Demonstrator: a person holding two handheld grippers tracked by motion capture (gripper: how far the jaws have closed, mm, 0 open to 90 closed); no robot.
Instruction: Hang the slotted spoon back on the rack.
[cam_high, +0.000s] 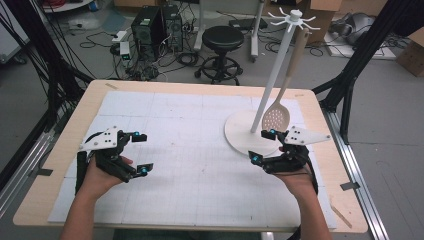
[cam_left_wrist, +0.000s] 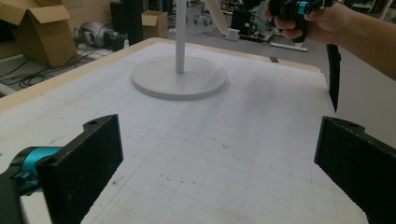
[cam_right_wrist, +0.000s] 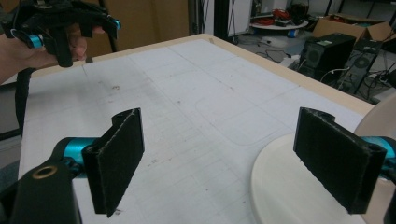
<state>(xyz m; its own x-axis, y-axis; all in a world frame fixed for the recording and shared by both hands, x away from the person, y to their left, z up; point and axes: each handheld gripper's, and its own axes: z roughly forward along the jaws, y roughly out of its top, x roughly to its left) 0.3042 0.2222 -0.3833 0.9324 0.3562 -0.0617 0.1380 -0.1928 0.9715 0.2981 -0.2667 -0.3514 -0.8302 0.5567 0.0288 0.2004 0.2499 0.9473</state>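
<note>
Nearest the person's edge of the table (cam_high: 60, 200), the left gripper (cam_high: 141, 153) hovers over the white gridded mat (cam_high: 190, 165), jaws spread wide with nothing between them. Across the mat, the right gripper (cam_high: 263, 146) sits just beside the round white base of the utensil stand (cam_high: 239, 134), its jaws also parted wide and empty (its own view shows only mat and the base's rim between the pads).

Beyond that gripper, the beige slotted spoon with a long wooden handle (cam_high: 276, 118) hangs from a hook at the stand's top, its perforated bowl dangling close above the base.

The work in hand looks like a release just finished, or a reach about to start. To do it well, keep the right gripper's jaws clear of the bowl so the spoon does not swing, and move along the table rather than up into the handle.

Counted: two grippers, one stand, one spoon, one mat.
</note>
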